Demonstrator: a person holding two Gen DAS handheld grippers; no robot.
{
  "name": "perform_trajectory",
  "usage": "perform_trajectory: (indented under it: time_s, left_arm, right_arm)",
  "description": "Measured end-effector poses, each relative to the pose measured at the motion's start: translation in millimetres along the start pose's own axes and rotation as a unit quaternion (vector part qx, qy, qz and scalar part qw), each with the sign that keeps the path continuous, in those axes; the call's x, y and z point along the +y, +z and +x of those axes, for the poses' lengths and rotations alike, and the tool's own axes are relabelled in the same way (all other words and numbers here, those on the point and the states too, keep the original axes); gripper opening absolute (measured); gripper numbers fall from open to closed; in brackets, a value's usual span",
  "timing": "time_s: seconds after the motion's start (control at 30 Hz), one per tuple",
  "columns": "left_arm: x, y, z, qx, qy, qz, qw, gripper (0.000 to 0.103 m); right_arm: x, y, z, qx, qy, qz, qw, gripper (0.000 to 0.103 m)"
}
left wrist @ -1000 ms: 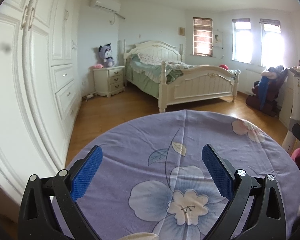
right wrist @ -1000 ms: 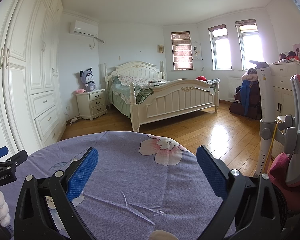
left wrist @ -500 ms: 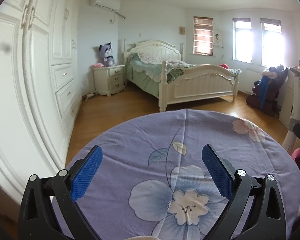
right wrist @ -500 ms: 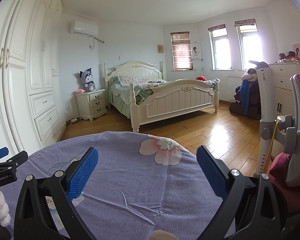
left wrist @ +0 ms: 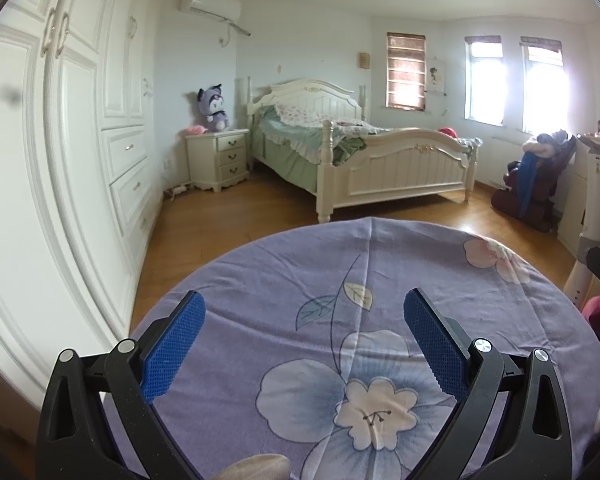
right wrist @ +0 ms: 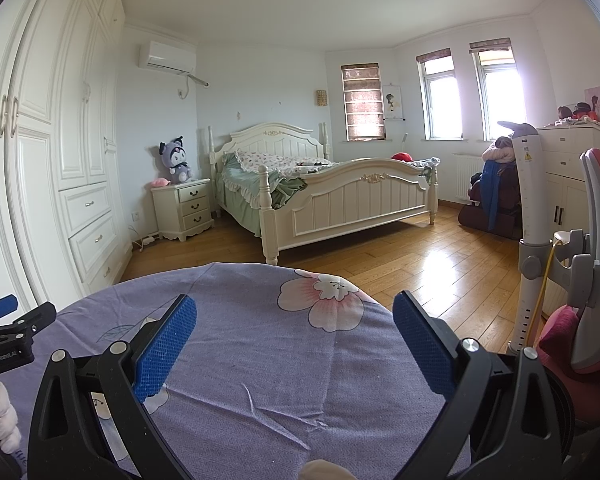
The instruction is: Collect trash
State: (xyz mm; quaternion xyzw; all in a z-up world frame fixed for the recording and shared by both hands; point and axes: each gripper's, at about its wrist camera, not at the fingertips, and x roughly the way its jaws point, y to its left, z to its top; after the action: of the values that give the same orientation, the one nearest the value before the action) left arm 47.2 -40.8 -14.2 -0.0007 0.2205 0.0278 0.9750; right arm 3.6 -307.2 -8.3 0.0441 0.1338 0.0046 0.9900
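The left tongs (left wrist: 304, 330), black-framed with blue textured pads, are held spread wide above a round tabletop (left wrist: 532, 300) covered by a purple cloth printed with large pale flowers; nothing is gripped between the pads (left wrist: 172, 344); the right tongs (right wrist: 294, 342), of the same build, are likewise spread apart and empty over the same cloth. In the right wrist view the left tongs are seen at the left edge, beside a pale pink fuzzy sleeve (right wrist: 2, 420) of the person; a pale rounded shape at the bottom edge of each view cannot be identified. No piece of trash can be made out on the cloth or on the floor in either view, so its place cannot be told.

Beyond the tabletop a honey-coloured wooden plank floor (right wrist: 440, 264) is seen; a cream wooden bed with green bedding (right wrist: 332, 196) is set against the far wall; just beside it a cream three-drawer nightstand (right wrist: 184, 210) is stood, and on it a purple plush toy (right wrist: 176, 160) is seated upright. A tall white panelled wardrobe (left wrist: 72, 152) is ranged along the left wall; a white air conditioner (right wrist: 167, 56) is mounted high on the far wall; a red-and-grey chair (right wrist: 596, 280) is placed near the right of the tabletop.
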Motion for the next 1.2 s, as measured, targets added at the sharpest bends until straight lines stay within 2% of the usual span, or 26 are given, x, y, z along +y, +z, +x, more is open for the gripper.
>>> perform_trajectory:
  time_s: [1.07, 1.2]
  left_arm:
    - [-2.3, 0.0, -0.3, 0.002, -0.001, 0.000, 1.0000, 0.098]
    - [-2.6, -0.7, -2.9, -0.003, -0.004, -0.003, 1.0000, 0.098]
  right_arm:
    - [-0.6, -0.2, 0.1, 0.001, -0.001, 0.000, 1.000, 0.097]
    - [1.1, -0.3, 4.4, 0.013, -0.003, -0.001, 1.000, 0.098]
